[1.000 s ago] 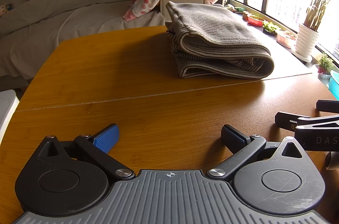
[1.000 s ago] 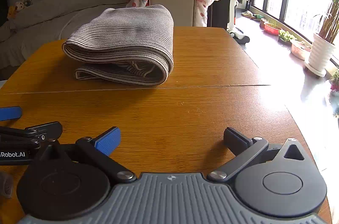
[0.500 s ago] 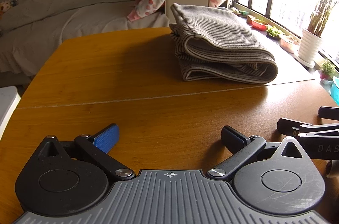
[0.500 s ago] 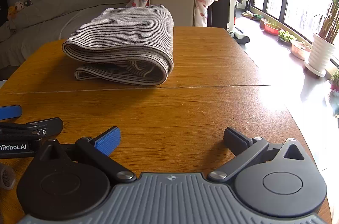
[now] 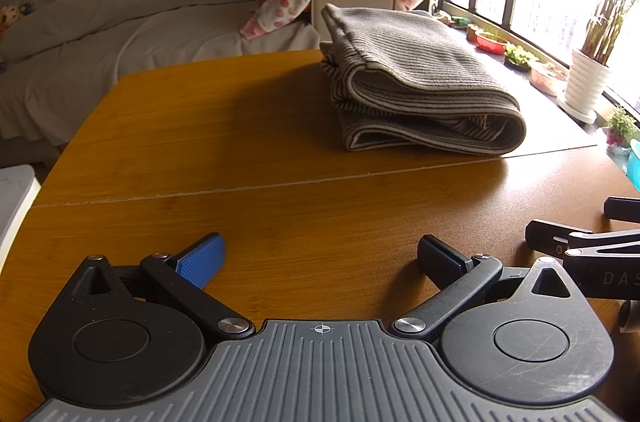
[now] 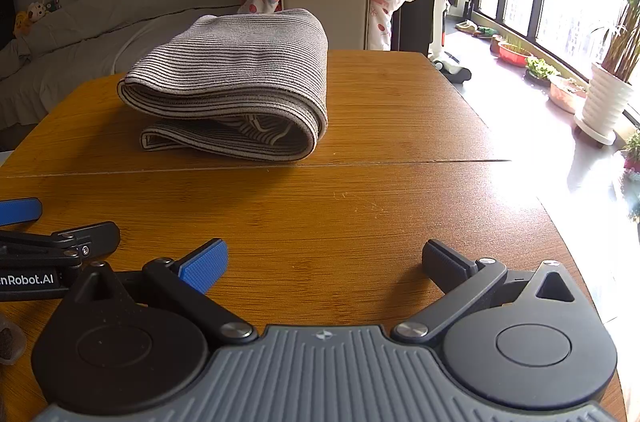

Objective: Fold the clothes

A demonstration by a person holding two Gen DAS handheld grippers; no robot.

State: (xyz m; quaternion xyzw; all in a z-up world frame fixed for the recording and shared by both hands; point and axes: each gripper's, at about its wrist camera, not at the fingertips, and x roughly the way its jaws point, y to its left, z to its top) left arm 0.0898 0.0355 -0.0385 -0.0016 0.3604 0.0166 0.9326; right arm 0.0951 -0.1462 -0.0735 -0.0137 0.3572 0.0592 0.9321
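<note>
Wooden table, rounded edges, with a thin seam running left to right across the top. Folded striped grey garment lying flat just beyond the seam.

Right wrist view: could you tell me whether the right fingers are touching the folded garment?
No, the right gripper sits open, well short of the garment.

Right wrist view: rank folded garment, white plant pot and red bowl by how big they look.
1. Folded garment, clearly largest.
2. White plant pot.
3. Red bowl, smallest; it sits farther off, so true size is unsure.
</note>
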